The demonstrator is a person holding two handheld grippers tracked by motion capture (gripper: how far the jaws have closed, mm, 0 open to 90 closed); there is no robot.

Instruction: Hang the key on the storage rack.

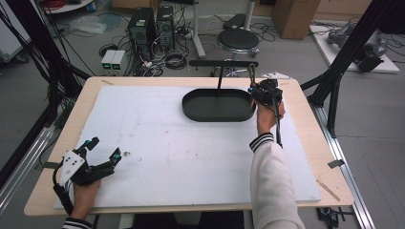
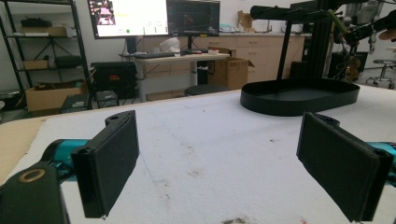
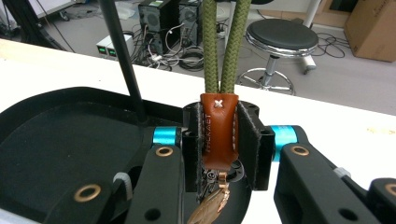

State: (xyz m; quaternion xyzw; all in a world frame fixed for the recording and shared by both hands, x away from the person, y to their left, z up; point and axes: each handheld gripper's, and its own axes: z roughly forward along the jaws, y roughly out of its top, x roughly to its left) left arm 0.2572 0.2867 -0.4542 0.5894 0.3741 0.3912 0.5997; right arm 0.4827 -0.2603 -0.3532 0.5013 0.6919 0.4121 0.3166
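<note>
Right gripper (image 3: 219,144) clamped on brown leather tab (image 3: 218,130) of green cord loop (image 3: 223,46), beside tray (image 1: 217,106) at counter's (image 1: 305,157) far right. Left gripper (image 1: 102,152) open, resting near front-left edge.

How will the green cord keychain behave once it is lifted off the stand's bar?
The green cord probably flexes and swings: it hangs as a soft loop. The brown leather tab, clamped in the right tongs, should hold without slipping. The small charm below will likely dangle.

The brown leather tab (image 3: 218,130) bears small stamped letters running down its side. They look like "THCRAET", though the reading is uncertain.
</note>
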